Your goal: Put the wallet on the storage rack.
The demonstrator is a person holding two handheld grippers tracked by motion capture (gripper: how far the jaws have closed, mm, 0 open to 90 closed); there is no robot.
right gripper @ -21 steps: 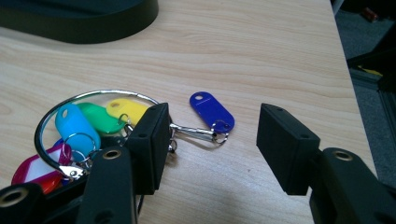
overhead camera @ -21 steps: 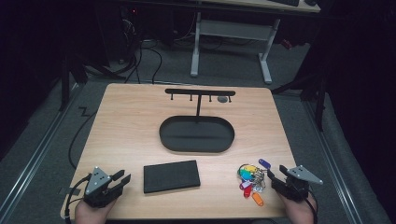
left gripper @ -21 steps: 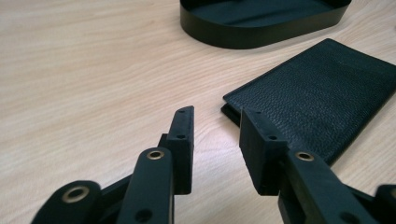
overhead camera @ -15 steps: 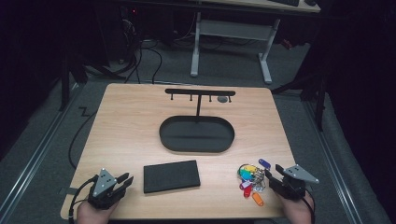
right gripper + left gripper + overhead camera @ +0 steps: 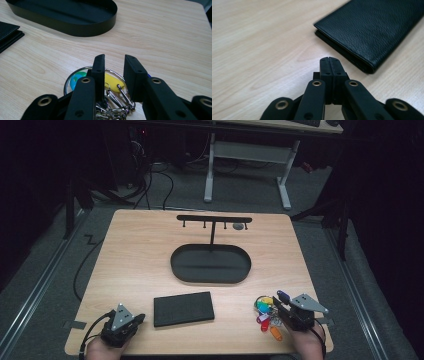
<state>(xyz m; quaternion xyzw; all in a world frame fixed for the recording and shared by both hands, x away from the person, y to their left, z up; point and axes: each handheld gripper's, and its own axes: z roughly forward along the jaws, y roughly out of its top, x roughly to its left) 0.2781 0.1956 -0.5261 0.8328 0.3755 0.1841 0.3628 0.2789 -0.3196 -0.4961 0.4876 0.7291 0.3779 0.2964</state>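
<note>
Right claw (image 5: pixel 113 62): we are holding it low over the key bunch (image 5: pixel 100 87), jaws parted narrowly, nothing pinched between them yet.
Key bunch: we are seeing it lying on the counter (image 5: pixel 145 255) at the near right corner, directly under and between the right claw's jaws; the yellow tag (image 5: pixel 112 83) is sitting in the gap, the ring (image 5: pixel 262 300) and the green tag just left of it.
Left claw (image 5: pixel 329 66): we are keeping it fully shut and empty, resting near the left front edge.
Wallet (image 5: pixel 377 30): lying flat just beside the left claw's tip, apart from it.
Tray (image 5: pixel 75 15): standing farther out mid-counter, with the hook rack (image 5: pixel 214 220) behind it.
Risk: we are judging that closing here may catch a single tag or loose clip, letting the bunch swing or slip; pressing down may skid the ring across the wood.
</note>
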